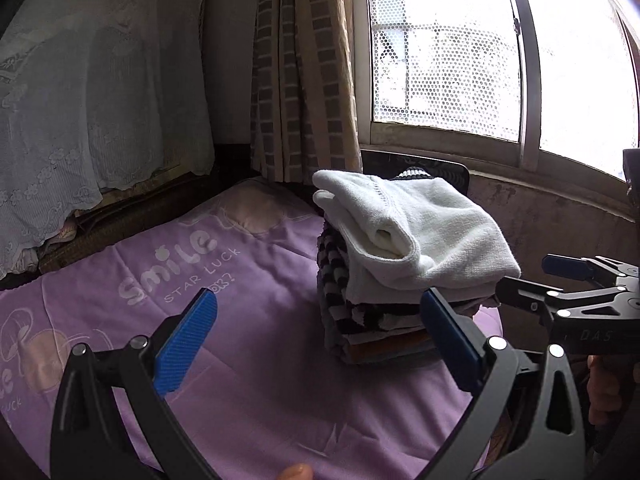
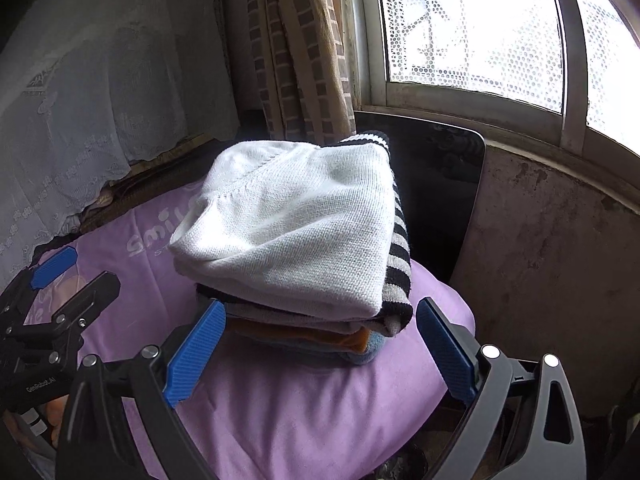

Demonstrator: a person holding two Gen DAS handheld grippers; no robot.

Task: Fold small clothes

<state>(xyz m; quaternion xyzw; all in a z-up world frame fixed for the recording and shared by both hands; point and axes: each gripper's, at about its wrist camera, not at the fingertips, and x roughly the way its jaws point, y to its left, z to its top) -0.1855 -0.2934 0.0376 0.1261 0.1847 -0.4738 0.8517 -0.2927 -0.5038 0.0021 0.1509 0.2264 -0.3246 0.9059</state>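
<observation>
A stack of folded small clothes sits at the right end of a purple bedsheet [image 1: 248, 360]. A folded white knit garment [image 1: 420, 232] lies on top, also in the right wrist view [image 2: 296, 224]. Under it are a black-and-white striped piece [image 2: 400, 248], then orange and blue pieces [image 2: 360, 344]. My left gripper [image 1: 320, 320] is open and empty, just left of and in front of the stack. My right gripper [image 2: 320, 328] is open and empty, its fingers either side of the stack's near edge. The right gripper also shows in the left view [image 1: 536, 280], the left in the right view [image 2: 76, 276].
The purple sheet [image 2: 304, 408] has "smile" printed on it. A white lace cloth [image 1: 88, 92] covers furniture at the back left. A checked curtain [image 1: 300, 68] hangs behind the stack. A window [image 1: 448, 48] and stained wall [image 2: 552, 240] are on the right. A dark board [image 2: 440, 184] leans behind the stack.
</observation>
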